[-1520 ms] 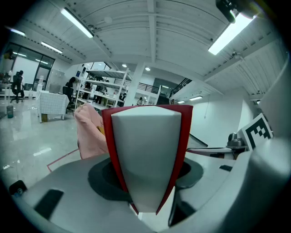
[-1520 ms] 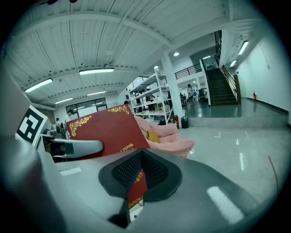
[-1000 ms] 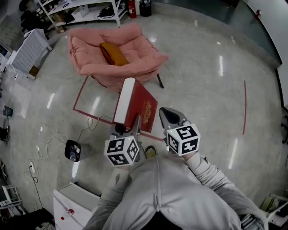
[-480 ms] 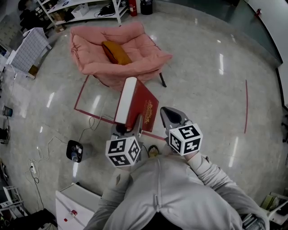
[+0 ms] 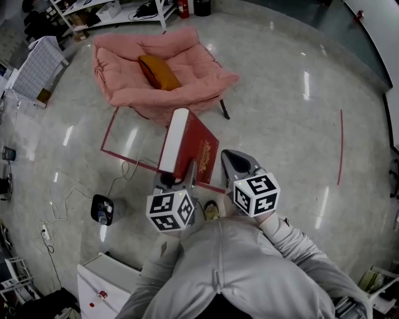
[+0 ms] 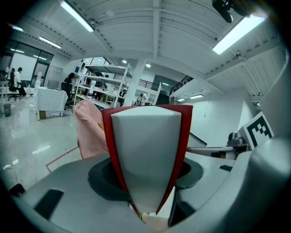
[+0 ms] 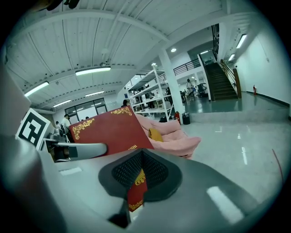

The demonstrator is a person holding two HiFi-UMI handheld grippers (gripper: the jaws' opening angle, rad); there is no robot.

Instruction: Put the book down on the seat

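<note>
The book [image 5: 187, 144] is hanging in the air in front of the person, over the floor and short of the pink chair [image 5: 187, 71], nowhere touching its seat. It is standing on edge and leaning, with the white page block facing up and left and the red gilt cover facing right. The left gripper [image 5: 179, 176] is clamping it across its full thickness: in the left gripper view the jaws are standing fairly wide, with the page block and both covers filling the gap between them. In the head view the book's near end is disappearing behind that gripper. The right gripper [image 5: 235, 163] is sitting just beside the cover's right edge. In its own view the pads are drawn in to a narrow slit, and a strip of red cover with gold ornament is filling it (so it is pinching the cover's edge, as far as that view lets one judge). An orange cushion [image 5: 159, 73] is lying on the seat. The chair's frame is mostly hiding under the fabric, with one dark leg [image 5: 222, 112] showing. The shelving [image 5: 112, 12] behind is being cut off by the top edge. A red tape line [image 5: 111, 136] on the floor is running under the book and out of sight. Only grey sleeves [image 5: 299, 255] are showing of the arms.
</note>
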